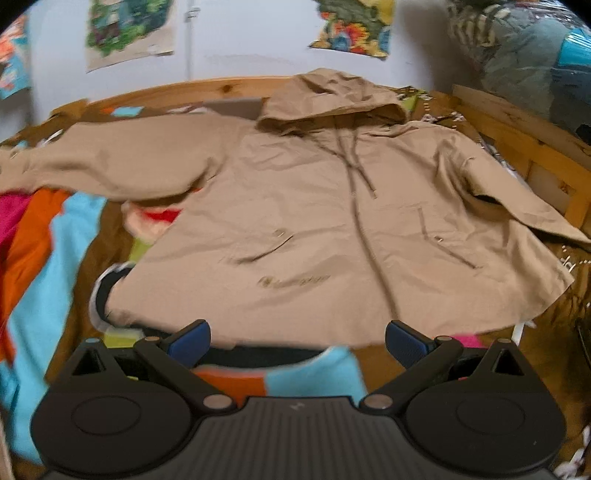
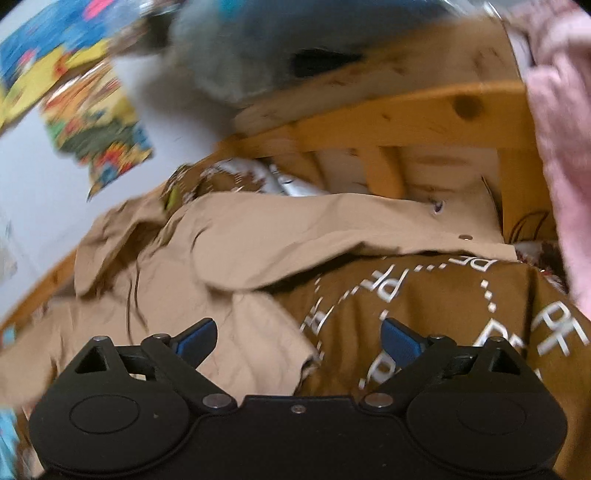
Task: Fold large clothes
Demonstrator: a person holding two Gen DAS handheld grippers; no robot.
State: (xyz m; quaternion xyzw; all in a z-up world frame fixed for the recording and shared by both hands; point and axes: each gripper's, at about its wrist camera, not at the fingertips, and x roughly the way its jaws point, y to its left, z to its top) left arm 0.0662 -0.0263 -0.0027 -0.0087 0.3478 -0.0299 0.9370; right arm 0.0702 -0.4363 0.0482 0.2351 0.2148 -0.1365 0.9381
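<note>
**Both grippers open over a spread tan jacket**

The left gripper (image 1: 297,341) has its blue-padded black fingers (image 1: 188,341) spread wide with nothing between them, poised just above the near hem of a large tan hooded cloth jacket (image 1: 295,206). The right gripper (image 2: 299,341) is likewise wide open and empty, its blue-padded fingers (image 2: 400,341) over the jacket's near right corner and a brown bedspread with white lettering (image 2: 443,295).

The jacket lies front-up and flat on the bed, hood (image 1: 332,96) at the far end, drawstrings trailing down the chest, the left sleeve (image 1: 110,162) stretched out to the left and the right sleeve (image 2: 332,225) reaching toward the wooden bed rail (image 2: 406,110). Beneath it on the left shows a bright blanket of blue, orange and pink patches (image 1: 48,240). Colourful posters (image 1: 129,33) hang on the pale far wall.
</note>
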